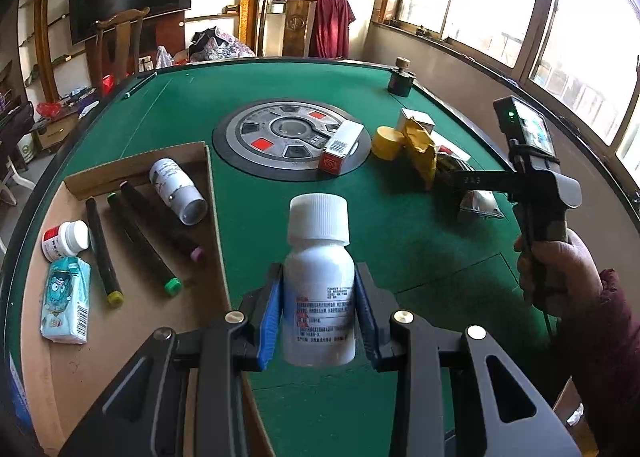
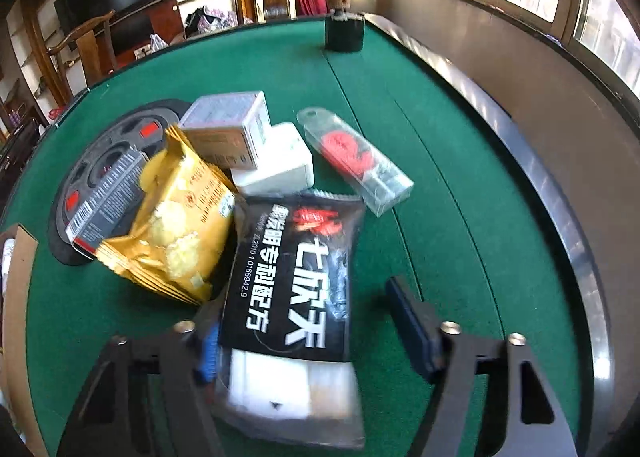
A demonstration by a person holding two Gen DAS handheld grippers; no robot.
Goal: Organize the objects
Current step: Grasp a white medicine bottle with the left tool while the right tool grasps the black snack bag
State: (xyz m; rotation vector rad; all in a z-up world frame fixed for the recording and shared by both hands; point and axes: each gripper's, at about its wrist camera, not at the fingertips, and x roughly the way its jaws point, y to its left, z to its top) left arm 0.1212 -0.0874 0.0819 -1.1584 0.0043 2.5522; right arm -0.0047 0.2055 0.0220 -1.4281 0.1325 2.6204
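Observation:
My left gripper (image 1: 318, 309) is shut on a white pill bottle (image 1: 320, 297) with a white ribbed cap. It holds the bottle upright above the green table, just right of a cardboard tray (image 1: 132, 171). My right gripper (image 2: 304, 309) stands open around a black packet with white lettering (image 2: 296, 297) that lies on the felt. The left pad sits against the packet's edge. The right finger (image 2: 412, 321) is clear of the packet, with green felt showing between them. A yellow snack bag (image 2: 176, 217) leans on the packet's left side.
The tray holds three dark markers (image 1: 140, 241), a lying white bottle (image 1: 176, 189), a red-labelled bottle (image 1: 66, 239) and a tissue pack (image 1: 64, 297). Two white boxes (image 2: 228, 133), a clear case with red contents (image 2: 356, 157), a black jar (image 2: 344, 33) and a red-and-white box (image 1: 340, 149) lie on the table.

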